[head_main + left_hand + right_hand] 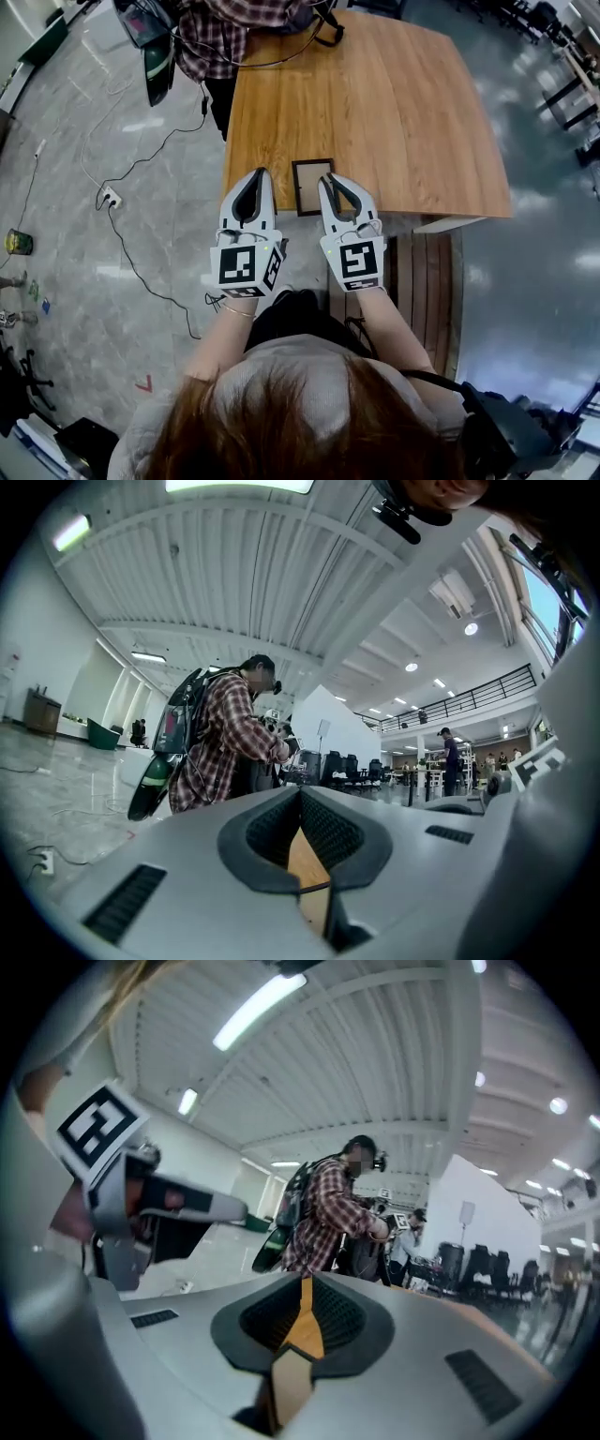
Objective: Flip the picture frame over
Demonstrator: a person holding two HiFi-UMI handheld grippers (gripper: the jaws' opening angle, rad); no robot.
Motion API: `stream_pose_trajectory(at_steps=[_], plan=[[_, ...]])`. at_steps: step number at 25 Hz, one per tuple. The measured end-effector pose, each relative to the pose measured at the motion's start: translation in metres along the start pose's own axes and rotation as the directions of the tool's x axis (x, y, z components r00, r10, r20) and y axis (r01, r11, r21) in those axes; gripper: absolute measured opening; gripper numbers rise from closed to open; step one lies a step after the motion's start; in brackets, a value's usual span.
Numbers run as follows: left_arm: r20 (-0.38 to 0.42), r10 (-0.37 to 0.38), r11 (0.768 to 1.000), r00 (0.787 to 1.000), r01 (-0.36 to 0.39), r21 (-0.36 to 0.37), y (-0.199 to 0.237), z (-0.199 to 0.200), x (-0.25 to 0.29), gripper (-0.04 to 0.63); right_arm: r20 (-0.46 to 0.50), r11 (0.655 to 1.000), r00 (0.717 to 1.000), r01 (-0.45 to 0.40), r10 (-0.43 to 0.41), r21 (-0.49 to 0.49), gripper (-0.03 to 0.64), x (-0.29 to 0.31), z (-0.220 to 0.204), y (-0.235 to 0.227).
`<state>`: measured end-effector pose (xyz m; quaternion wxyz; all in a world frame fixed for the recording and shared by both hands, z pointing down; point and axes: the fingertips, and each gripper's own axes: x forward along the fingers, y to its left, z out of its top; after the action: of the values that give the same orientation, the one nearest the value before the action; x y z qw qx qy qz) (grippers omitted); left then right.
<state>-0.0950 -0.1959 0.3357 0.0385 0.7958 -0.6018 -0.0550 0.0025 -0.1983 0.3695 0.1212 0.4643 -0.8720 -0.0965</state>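
A small dark-edged picture frame [311,186] lies flat on the wooden table [394,103], right at its near edge. My left gripper [260,172] hovers just left of the frame, its tips meeting and nothing between them. My right gripper [329,178] is at the frame's right side, also shut and holding nothing. In the left gripper view the closed jaws [300,794] show only a sliver of tabletop through their gap. The right gripper view shows the same closed jaws [305,1281]. The frame is in neither gripper view.
A person in a plaid shirt [220,33] with a backpack stands at the table's far left corner. A slatted wooden bench [427,281] sits below the table's near right corner. A power strip [111,198] and cables lie on the floor to the left.
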Motion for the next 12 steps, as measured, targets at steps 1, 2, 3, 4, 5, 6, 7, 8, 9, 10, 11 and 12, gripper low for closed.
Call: stream_pose_trajectory(at_steps=[1, 2, 3, 4, 5, 6, 7, 8, 9, 10, 11, 12], plan=[[-0.007, 0.012, 1.0, 1.0, -0.012, -0.003, 0.004, -0.003, 0.0, 0.006, -0.036, 0.995, 0.998, -0.052, 0.049, -0.083, 0.032, 0.002, -0.012, 0.011], [-0.013, 0.023, 1.0, 1.0, -0.024, -0.006, 0.007, -0.006, 0.0, 0.006, -0.08, 0.98, 0.992, -0.112, 0.1, -0.162, 0.093, 0.002, -0.026, 0.022], [-0.019, 0.035, 0.999, 0.999, -0.035, -0.009, 0.01, -0.009, -0.001, 0.006, -0.131, 0.956, 0.98, -0.176, 0.148, -0.236, 0.138, 0.002, -0.042, 0.033], [-0.024, 0.046, 0.999, 0.999, -0.047, -0.013, 0.014, -0.013, -0.003, 0.006, -0.185, 0.921, 0.965, -0.238, 0.188, -0.309, 0.166, 0.002, -0.059, 0.043], [-0.031, 0.057, 0.998, 0.998, -0.058, -0.017, 0.017, -0.017, -0.004, 0.006, -0.24, 0.878, 0.947, -0.296, 0.216, -0.377, 0.21, 0.001, -0.075, 0.052], [-0.038, 0.067, 0.997, 0.997, -0.068, -0.02, 0.02, -0.021, -0.006, 0.006, -0.293, 0.83, 0.928, -0.346, 0.232, -0.438, 0.242, 0.001, -0.092, 0.059], [-0.046, 0.076, 0.997, 0.996, -0.077, -0.021, 0.023, -0.025, -0.008, 0.006, -0.34, 0.783, 0.91, -0.388, 0.239, -0.486, 0.274, 0.001, -0.108, 0.065], [-0.054, 0.084, 0.996, 0.995, -0.085, -0.022, 0.026, -0.029, -0.009, 0.006, -0.382, 0.741, 0.894, -0.42, 0.235, -0.525, 0.293, 0.002, -0.124, 0.068], [-0.062, 0.091, 0.995, 0.994, -0.092, -0.021, 0.029, -0.033, -0.011, 0.006, -0.42, 0.703, 0.88, -0.443, 0.222, -0.557, 0.312, 0.004, -0.14, 0.07], [-0.07, 0.097, 0.995, 0.993, -0.099, -0.021, 0.031, -0.037, -0.013, 0.006, -0.453, 0.669, 0.869, -0.458, 0.198, -0.585, 0.329, 0.006, -0.155, 0.07], [-0.077, 0.104, 0.994, 0.992, -0.106, -0.021, 0.033, -0.041, -0.015, 0.006, -0.48, 0.643, 0.861, -0.465, 0.169, -0.609, 0.347, 0.01, -0.169, 0.069], [-0.084, 0.11, 0.993, 0.99, -0.112, -0.022, 0.035, -0.044, -0.017, 0.006, -0.498, 0.623, 0.855, -0.467, 0.14, -0.627, 0.358, 0.013, -0.18, 0.067]])
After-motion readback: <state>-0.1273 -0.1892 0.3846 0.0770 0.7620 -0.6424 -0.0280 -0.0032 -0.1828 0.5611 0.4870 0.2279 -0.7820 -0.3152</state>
